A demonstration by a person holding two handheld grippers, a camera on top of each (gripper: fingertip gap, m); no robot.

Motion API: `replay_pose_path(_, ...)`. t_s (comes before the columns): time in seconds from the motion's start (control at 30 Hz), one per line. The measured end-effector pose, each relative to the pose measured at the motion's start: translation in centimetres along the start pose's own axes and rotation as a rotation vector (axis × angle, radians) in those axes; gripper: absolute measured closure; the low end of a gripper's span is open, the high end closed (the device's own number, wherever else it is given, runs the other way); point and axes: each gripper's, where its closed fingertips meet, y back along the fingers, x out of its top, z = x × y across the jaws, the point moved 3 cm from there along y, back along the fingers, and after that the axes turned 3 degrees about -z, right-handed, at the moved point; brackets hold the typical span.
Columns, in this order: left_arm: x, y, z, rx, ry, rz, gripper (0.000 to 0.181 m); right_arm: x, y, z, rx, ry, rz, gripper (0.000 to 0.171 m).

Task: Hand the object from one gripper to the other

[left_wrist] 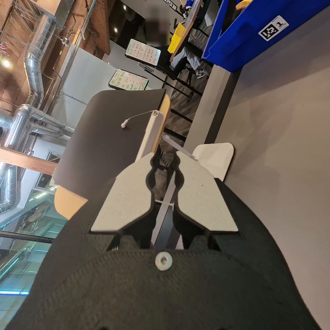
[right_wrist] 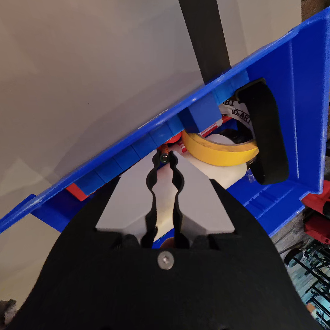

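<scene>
In the right wrist view my right gripper point(right_wrist: 164, 157) reaches into a blue bin point(right_wrist: 294, 110). Its fingertips are shut on a small orange cylinder with a dark round end point(right_wrist: 164, 149), close under the bin's near rim. In the left wrist view my left gripper point(left_wrist: 165, 155) is open and empty, with a narrow gap between its white fingers point(left_wrist: 128, 192). It is held tilted beside the grey table point(left_wrist: 278, 146) and points out into the room. The blue bin also shows in the left wrist view point(left_wrist: 264, 39), far up the table. Neither view shows the other gripper.
The bin also holds a yellow tape roll point(right_wrist: 221, 157), a black band point(right_wrist: 267, 135), a white roll point(right_wrist: 217, 171) and red items point(right_wrist: 76, 192). A dark panel with a wooden edge point(left_wrist: 110, 135) and a white rounded plate point(left_wrist: 216, 159) lie ahead of the left gripper. A person sits far off. The grippers' ends are close to 35 centimeters from one another.
</scene>
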Motion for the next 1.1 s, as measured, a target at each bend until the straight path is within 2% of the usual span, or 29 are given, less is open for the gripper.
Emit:
replay_pose_path(0.07, -0.1, 0.2, -0.7, 0.006, 0.018, -0.002, 0.165, 0.1, 0.0, 0.1, -0.008, -0.009, 0.006, 0.163)
replay_pose_path(0.3, -1.3, 1.3, -5.2, 0.085, 0.071, -0.051, 0.163, -0.7, 0.6, -0.1, 0.013, -0.039, -0.010, 0.137)
replay_pose_path(0.47, -4.4, 3.0, -10.8, 0.130, 0.078, -0.158, 0.161, 0.1, 2.1, 0.5, -0.048, -0.036, 0.028, 0.136)
replay_pose_path(0.53, -7.2, 3.7, -12.5, 0.090, 0.025, -0.264, 0.157, 0.3, 2.4, 0.7, -0.068, -0.029, 0.030, 0.136)
replay_pose_path(0.63, -13.7, 4.9, -13.9, -0.038, -0.078, -0.493, 0.151, 0.8, 2.8, 0.8, -0.084, -0.024, 0.056, 0.137)
replay_pose_path(0.8, -23.7, 8.0, -12.9, -0.300, -0.243, -0.781, 0.143, 1.0, 2.9, 1.0, -0.106, -0.015, 0.051, 0.138)
replay_pose_path(0.97, -29.8, 10.0, -10.9, -0.495, -0.310, -0.920, 0.146, 1.3, 3.0, 1.0, -0.120, -0.002, 0.055, 0.139)
replay_pose_path(1.1, -32.6, 11.1, -8.8, -0.684, -0.204, -0.988, 0.151, 1.4, 3.0, 1.0, -0.126, 0.006, 0.058, 0.140)
